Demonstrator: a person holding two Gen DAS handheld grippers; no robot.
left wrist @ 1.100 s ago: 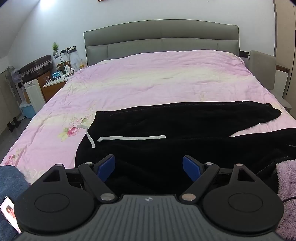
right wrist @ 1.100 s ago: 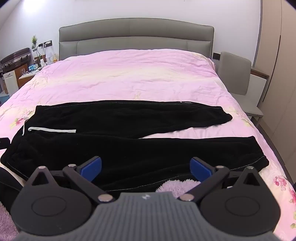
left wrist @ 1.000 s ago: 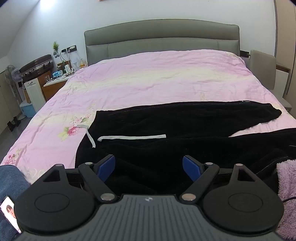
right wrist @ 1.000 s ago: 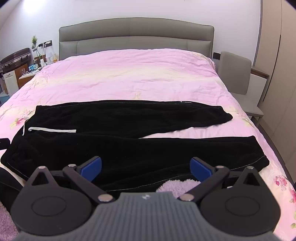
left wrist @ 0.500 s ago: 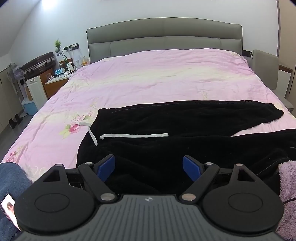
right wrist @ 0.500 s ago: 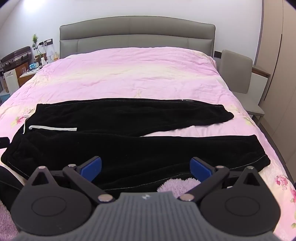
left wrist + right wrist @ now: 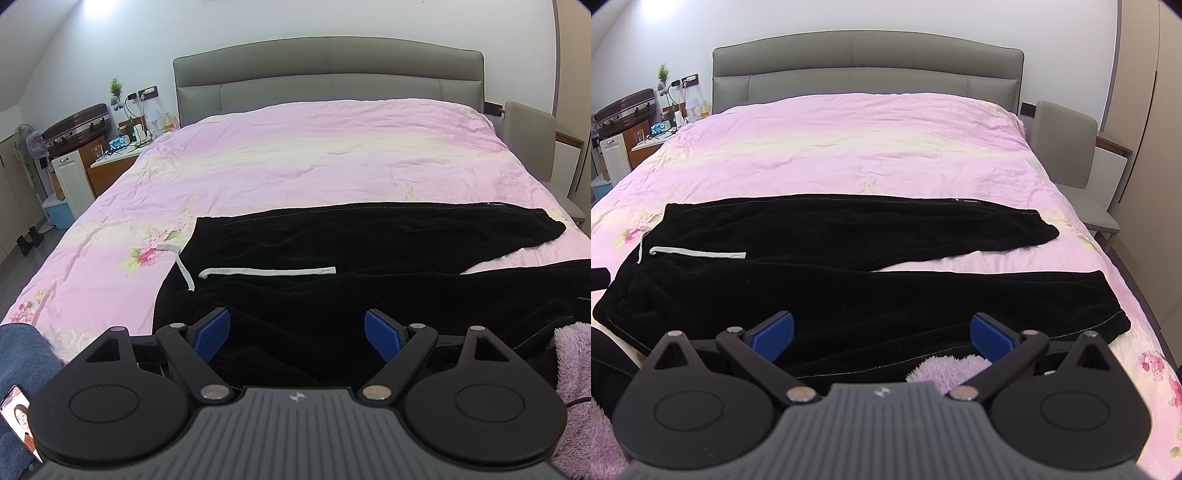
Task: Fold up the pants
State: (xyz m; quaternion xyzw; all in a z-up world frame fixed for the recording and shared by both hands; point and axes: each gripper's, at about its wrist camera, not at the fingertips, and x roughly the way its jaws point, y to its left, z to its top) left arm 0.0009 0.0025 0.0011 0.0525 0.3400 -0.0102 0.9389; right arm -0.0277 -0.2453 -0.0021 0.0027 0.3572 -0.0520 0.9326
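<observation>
a pair of black pants (image 7: 849,295) lies spread flat across the near half of the bed (image 7: 868,155), on its pink flowered cover. the waistband sits toward the bed's left edge and the two legs run out toward the right edge, parted in a narrow v with a wedge of pink showing between them. the far leg ends short of the right edge; the near leg runs along close to the foot edge and its cuff reaches nearly to the near right corner. a white drawstring (image 7: 266,272) lies in a straight line on the black cloth near the waistband, with its other end trailing off onto the cover at the left.

the left gripper (image 7: 297,334) hangs over the waist end of the pants, its blue-padded fingers (image 7: 212,332) spread wide with nothing between them. the right gripper (image 7: 882,334) hangs over the near leg, its jaws likewise wide apart and holding nothing. whether either one touches the cloth is hard to tell from here.

a fuzzy lilac sleeve (image 7: 945,365) shows just under the right gripper, by the foot edge. a grey headboard (image 7: 328,77) stands at the far end.
</observation>
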